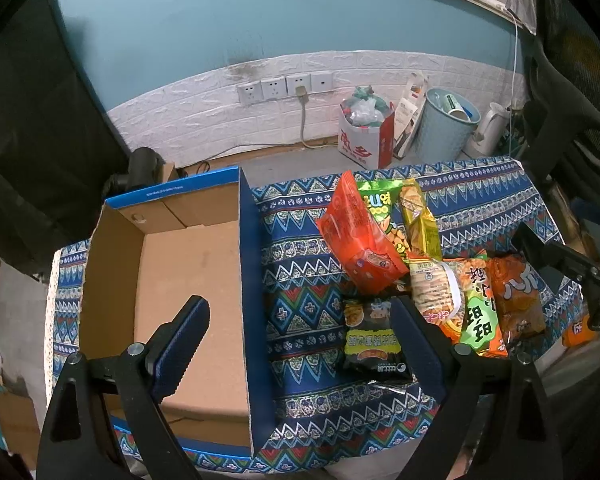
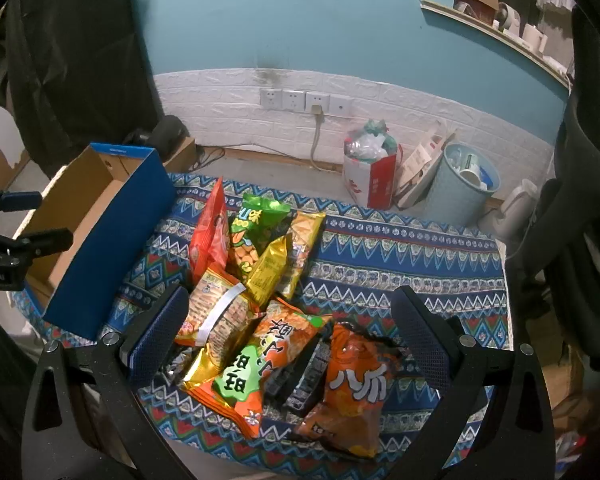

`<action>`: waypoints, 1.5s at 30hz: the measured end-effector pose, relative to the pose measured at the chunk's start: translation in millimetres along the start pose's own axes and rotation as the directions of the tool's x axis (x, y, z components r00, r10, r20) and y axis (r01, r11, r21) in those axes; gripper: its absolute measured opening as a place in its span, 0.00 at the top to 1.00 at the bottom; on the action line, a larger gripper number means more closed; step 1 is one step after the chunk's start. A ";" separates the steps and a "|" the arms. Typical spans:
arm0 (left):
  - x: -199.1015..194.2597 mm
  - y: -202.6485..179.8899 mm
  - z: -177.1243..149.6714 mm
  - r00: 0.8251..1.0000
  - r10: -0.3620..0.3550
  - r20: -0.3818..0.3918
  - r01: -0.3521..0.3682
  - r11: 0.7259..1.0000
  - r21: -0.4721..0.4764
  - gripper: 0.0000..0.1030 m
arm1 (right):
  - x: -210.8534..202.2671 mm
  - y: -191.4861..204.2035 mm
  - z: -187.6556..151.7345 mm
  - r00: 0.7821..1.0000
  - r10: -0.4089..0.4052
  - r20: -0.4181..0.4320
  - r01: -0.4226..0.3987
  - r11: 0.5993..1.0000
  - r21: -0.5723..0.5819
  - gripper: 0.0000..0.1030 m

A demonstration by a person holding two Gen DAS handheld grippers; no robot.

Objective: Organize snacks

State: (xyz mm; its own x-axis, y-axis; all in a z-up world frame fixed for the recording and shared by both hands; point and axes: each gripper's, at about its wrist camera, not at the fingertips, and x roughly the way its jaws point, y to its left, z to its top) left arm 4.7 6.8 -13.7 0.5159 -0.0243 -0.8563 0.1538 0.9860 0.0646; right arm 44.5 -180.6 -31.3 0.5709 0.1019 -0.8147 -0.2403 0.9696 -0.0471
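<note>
Left wrist view is showing our left gripper hanging spread wide, grasping nothing, one finger over the cardboard box and the other beside a black snack packet on the patterned tablecloth. We are straddling the box's blue side wall, which is standing upright between the box floor and the snacks. Right wrist view is showing our right gripper also spread wide and holding nothing, hovering over the snack pile. Bare cloth is lying open to the right of the pile, out to the table's edge. We are seeing the snacks heaped just beside the box: a red packet, a green bag, gold packets, a clear cracker pack, an orange-and-green bag and an orange bag, overlapping one another. We are seeing nothing inside the box.
</note>
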 end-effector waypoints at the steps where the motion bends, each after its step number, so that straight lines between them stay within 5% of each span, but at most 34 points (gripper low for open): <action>1: 0.2 0.0 -0.3 1.000 0.000 -0.001 0.000 1.000 0.000 0.10 | 0.0 0.0 -0.3 1.000 -0.002 -0.001 0.002 1.000 -0.001 0.03; 45: 5.6 -4.6 -4.1 1.000 0.013 -0.008 -0.013 1.000 0.018 0.10 | 2.3 1.7 -1.1 1.000 -0.025 -0.009 0.024 0.999 -0.031 0.03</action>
State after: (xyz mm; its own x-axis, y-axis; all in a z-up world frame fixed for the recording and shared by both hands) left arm 3.3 2.8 -20.8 0.5108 -0.0105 -0.8597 0.1621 0.9832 0.0843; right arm 44.5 -179.0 -33.9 0.5695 0.0759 -0.8185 -0.2508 0.9643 -0.0850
